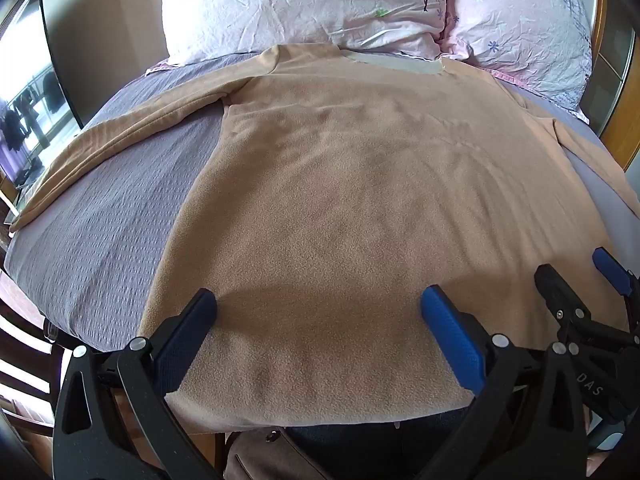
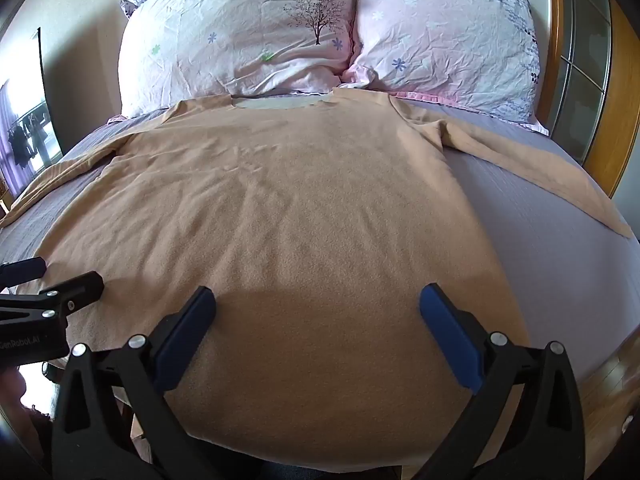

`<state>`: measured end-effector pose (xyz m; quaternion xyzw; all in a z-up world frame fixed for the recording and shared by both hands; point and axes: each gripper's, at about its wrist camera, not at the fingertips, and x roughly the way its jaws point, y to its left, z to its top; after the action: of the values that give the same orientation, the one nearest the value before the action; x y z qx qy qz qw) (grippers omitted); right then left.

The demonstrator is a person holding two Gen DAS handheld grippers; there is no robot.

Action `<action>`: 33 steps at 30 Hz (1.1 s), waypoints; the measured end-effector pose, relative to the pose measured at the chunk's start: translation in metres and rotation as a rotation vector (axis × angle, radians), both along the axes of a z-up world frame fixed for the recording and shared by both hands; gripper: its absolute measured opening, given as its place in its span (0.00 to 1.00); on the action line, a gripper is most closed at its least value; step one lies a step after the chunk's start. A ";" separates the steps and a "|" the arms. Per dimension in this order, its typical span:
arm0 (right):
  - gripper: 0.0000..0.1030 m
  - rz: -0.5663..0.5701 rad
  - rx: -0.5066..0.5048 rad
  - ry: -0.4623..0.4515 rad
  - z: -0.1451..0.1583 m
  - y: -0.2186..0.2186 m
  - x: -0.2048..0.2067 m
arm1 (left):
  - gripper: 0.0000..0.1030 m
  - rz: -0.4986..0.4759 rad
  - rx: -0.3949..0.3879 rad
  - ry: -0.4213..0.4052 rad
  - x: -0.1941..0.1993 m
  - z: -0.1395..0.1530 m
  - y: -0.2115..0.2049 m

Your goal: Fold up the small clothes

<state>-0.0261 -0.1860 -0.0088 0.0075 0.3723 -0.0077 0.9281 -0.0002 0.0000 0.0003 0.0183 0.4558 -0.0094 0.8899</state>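
Shirt [image 1: 360,200] hem below frame edge

Tan long-sleeved top [image 2: 304,208] flat on grey bedsheet [image 2: 560,240]; right gripper [image 2: 318,308] fingers spread above hem.

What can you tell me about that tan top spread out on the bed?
The tan top is a long-sleeved pullover of soft, fleecy-looking fabric with a paler band at the neckline. It lies flat and unfolded on the grey bedspread, neck toward the pillows, sleeves spread out to both sides, hem at the near bed edge. Light wrinkles cross the chest. Both open hand-held grippers, left and right, hover near the hem.
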 end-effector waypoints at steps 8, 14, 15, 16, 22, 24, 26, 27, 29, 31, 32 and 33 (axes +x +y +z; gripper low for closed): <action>0.98 0.000 0.000 0.000 0.000 0.000 0.000 | 0.99 0.000 0.000 -0.001 0.000 0.001 0.000; 0.98 0.000 0.000 -0.001 0.000 -0.001 0.000 | 0.99 0.000 0.001 -0.002 0.000 0.000 0.000; 0.98 0.000 0.000 -0.001 0.000 0.000 0.000 | 0.99 0.000 0.001 -0.002 0.000 0.000 0.000; 0.98 0.000 0.000 -0.001 0.000 0.000 0.000 | 0.99 0.000 0.001 -0.002 0.000 0.000 0.000; 0.98 0.000 0.000 -0.001 0.000 -0.001 -0.001 | 0.99 0.000 0.001 -0.003 0.000 0.000 0.000; 0.98 0.000 0.000 -0.001 0.000 -0.001 -0.001 | 0.99 0.000 0.001 -0.003 0.000 0.000 0.000; 0.98 0.000 0.000 -0.001 0.000 -0.001 -0.001 | 0.99 0.000 0.001 -0.005 0.000 0.000 0.000; 0.98 -0.001 0.000 -0.002 0.000 -0.001 -0.001 | 0.99 0.000 0.001 -0.005 0.000 0.000 0.000; 0.98 -0.001 0.000 -0.002 0.000 -0.001 -0.001 | 0.99 0.000 0.001 -0.006 0.000 0.000 0.000; 0.98 0.000 0.000 -0.006 0.000 -0.001 -0.001 | 0.99 0.000 0.001 -0.008 0.000 0.000 0.000; 0.98 0.002 -0.001 -0.010 0.000 -0.001 -0.001 | 0.99 -0.001 0.001 -0.010 0.000 0.000 0.000; 0.98 0.007 0.000 -0.017 -0.001 -0.003 -0.003 | 0.99 -0.002 0.001 -0.015 0.001 0.001 -0.003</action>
<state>-0.0292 -0.1888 -0.0096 0.0060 0.3645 -0.0044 0.9312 0.0007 -0.0028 0.0015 0.0194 0.4490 -0.0098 0.8933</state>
